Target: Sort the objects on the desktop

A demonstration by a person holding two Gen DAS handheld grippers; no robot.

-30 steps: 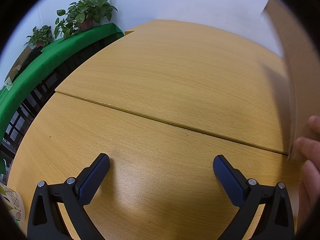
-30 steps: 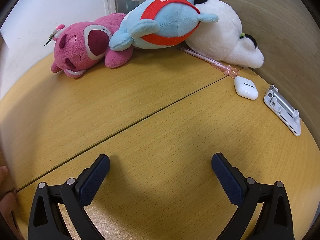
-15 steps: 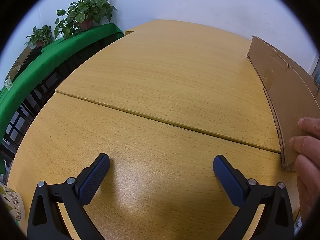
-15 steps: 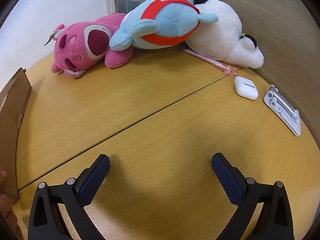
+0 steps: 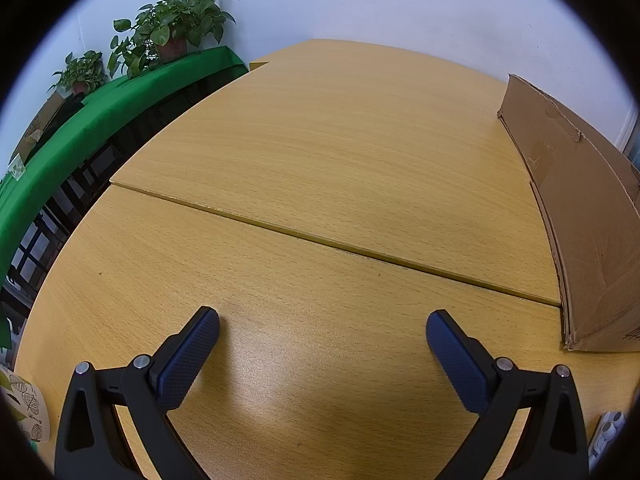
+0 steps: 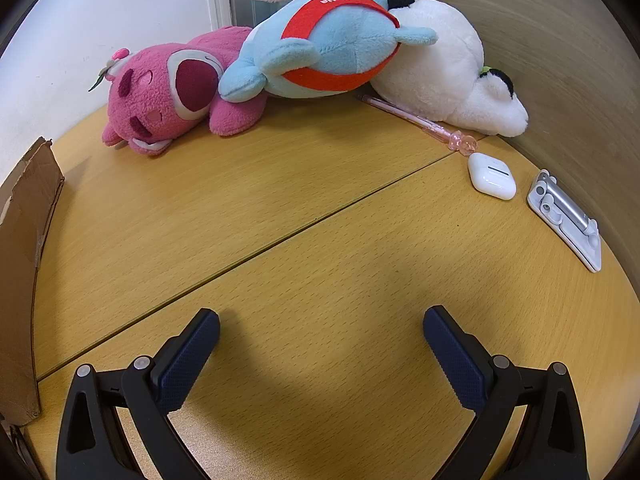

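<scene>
In the right wrist view, a pink plush bear [image 6: 168, 92], a blue plush with a red band [image 6: 328, 48] and a white plush [image 6: 444, 76] lie at the back of the wooden table [image 6: 320, 220]. A pink pen [image 6: 416, 120], a white earbud case [image 6: 492, 176] and a white phone stand [image 6: 564, 216] lie at the right. A cardboard box [image 6: 20, 260] stands at the left; it also shows in the left wrist view [image 5: 580, 216]. My right gripper [image 6: 320, 332] is open and empty over bare table. My left gripper [image 5: 322, 334] is open and empty.
A green-covered shelf [image 5: 80, 120] with potted plants [image 5: 172, 28] runs beyond the table's left edge. A wooden partition [image 6: 560, 60] rises behind the white plush. A patterned paper cup [image 5: 24, 408] sits at the lower left, a small white object [image 5: 606, 432] at the lower right.
The cardboard box was set down upright between the two grippers, and the hand that held it has left the view. Neither gripper has moved.
</scene>
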